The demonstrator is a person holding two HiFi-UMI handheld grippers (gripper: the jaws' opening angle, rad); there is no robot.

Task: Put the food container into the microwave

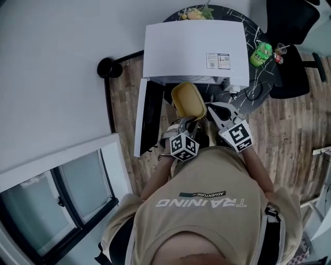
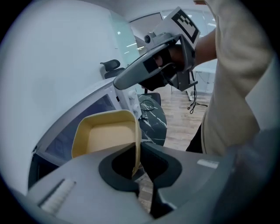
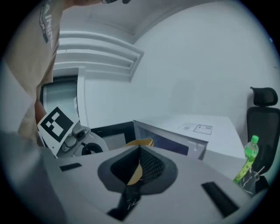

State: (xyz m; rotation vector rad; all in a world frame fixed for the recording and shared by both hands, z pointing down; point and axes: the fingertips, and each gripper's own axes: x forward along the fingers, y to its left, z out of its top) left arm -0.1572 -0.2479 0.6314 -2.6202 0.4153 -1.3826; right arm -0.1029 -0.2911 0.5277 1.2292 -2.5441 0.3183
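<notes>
step in hand: carry-in. the yellow rounded-square plastic food container (image 1: 189, 101) was in the air just in front of the white box-shaped microwave (image 1: 196, 49), not yet inside. it was empty and tipped, open side toward the person. the white microwave door (image 1: 147, 116) hung fully open to the left.

left gripper (image 2: 138, 162): jaws pinched narrow on the container's near side wall, thin edge hold only. right gripper (image 3: 136, 173): jaws drawn nearly together w/ a sliver of yellow rim between them, so judged to be clamped on the container too. how much wall it held couldn't be read.

notes for doing this step well (judgement):
- level the container before entry. tipped as it was, the rim could catch the top of the opening.
- move both grippers together, same speed & direction. two thin-wall pinches would twist or flex the plastic if they diverged.
- go straight in along the cavity axis, away from the door hinge side, low enough to clear the top of the opening.
- set base flat on the cavity floor, then release one gripper at a time.

risk: edge grips could slip, esp. on the right side. the green plastic bottle (image 1: 261, 53) stood on the dark marbled round table (image 1: 227, 11) to the right, well apart from the path.
</notes>
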